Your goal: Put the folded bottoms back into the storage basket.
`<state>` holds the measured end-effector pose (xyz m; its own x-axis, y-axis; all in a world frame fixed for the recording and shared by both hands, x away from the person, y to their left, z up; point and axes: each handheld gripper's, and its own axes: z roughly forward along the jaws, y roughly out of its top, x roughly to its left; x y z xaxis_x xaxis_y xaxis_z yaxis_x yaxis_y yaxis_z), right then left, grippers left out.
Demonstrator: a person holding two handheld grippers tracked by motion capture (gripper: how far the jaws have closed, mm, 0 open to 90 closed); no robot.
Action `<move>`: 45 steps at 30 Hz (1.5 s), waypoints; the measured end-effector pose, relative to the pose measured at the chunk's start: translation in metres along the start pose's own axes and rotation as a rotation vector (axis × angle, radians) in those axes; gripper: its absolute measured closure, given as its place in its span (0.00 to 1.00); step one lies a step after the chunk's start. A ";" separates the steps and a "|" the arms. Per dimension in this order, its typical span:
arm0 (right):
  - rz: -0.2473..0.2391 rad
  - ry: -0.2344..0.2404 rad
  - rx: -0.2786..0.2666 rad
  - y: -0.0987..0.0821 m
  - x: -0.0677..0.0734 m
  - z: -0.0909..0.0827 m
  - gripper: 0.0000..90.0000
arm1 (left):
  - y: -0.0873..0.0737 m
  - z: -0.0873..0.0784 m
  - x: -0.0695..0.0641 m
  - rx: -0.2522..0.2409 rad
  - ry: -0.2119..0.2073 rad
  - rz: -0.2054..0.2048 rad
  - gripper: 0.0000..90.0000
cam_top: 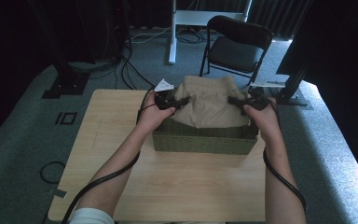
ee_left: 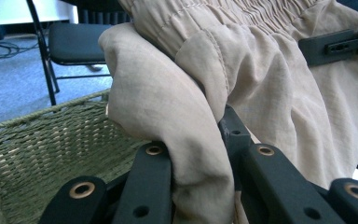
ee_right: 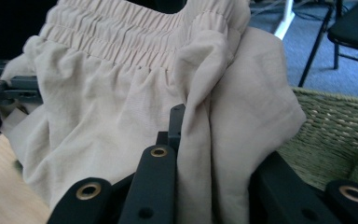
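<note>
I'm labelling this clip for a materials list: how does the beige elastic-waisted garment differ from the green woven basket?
The beige elastic-waisted garment is soft, creased cloth; the green woven basket is a stiff rectangular weave. The garment hangs gripped at both sides by the left gripper and right gripper; the basket rests on the table. Both are single-coloured.

The high view looks down and forward from above the person's side of the bench (cam_top: 177,186). Each gripper view sits very close, low by its jaws, facing the other side. All three share the cloth (cam_top: 209,105) and basket (cam_top: 205,142).
</note>
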<state>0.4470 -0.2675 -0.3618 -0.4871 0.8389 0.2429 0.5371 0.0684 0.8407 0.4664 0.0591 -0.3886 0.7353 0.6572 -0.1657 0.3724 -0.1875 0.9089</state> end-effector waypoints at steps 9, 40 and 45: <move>0.043 -0.036 0.057 -0.008 -0.022 0.032 0.89 | -0.015 0.031 0.017 0.031 0.007 -0.029 0.88; 0.163 -0.172 0.257 -0.066 -0.052 0.128 0.89 | -0.069 0.091 0.046 0.276 0.104 -0.125 0.89; 0.178 -0.195 0.297 -0.069 -0.058 0.130 0.88 | -0.070 0.101 0.042 0.298 0.093 -0.119 0.89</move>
<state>0.5277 -0.2508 -0.4973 -0.2440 0.9366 0.2514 0.7911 0.0423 0.6103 0.5282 0.0263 -0.4980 0.6267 0.7486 -0.2162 0.6122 -0.3014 0.7310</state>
